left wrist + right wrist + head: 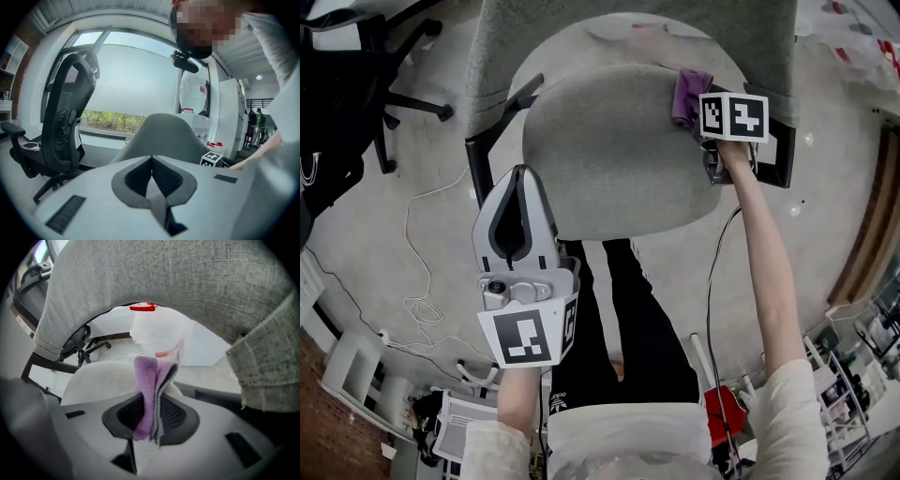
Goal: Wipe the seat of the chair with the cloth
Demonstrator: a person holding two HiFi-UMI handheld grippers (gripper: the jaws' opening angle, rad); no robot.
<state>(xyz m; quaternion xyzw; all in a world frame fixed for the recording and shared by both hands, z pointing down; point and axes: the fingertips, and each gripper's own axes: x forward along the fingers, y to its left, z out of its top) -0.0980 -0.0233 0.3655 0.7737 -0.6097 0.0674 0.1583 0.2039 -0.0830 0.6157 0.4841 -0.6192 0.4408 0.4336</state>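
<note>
Right hand-held gripper (153,401) clamped the cloth (147,373) at the back edge of the seat (609,155).
Rough upholstery might have dragged the thin fold free.

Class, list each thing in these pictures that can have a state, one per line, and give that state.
cloth: folded, clamped between the right gripper's jaws.
right gripper: shut on the cloth, at the far right of the seat.
left gripper: shut, holding nothing.
seat: unoccupied.
black office chair: upright, unoccupied.
</note>
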